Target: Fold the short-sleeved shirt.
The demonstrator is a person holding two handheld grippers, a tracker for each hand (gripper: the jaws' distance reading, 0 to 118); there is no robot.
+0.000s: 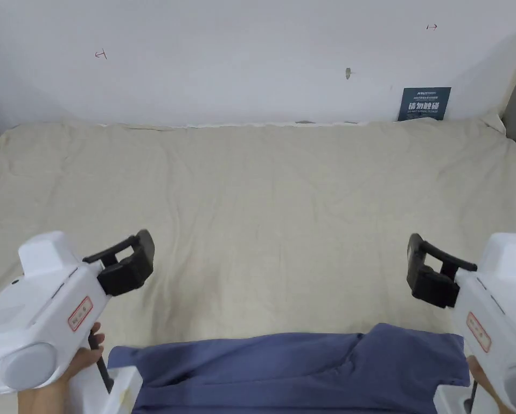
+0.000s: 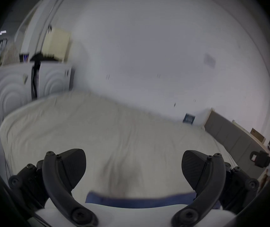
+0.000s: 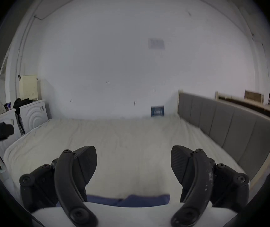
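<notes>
Blue shirt (image 1: pixel 300 366): lies on the bed (image 1: pixel 262 205) at its near edge, long axis running left to right.
Left gripper (image 2: pixel 133 168): wide, empty, above the shirt's left end.
Right gripper (image 3: pixel 133 163): wide, empty, above its right end, about equally near.

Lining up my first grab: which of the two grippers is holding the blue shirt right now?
Neither. The left gripper and the right gripper both hang open above the beige bedsheet; the blue short-sleeved shirt lies untouched near the bed's front edge.
</notes>
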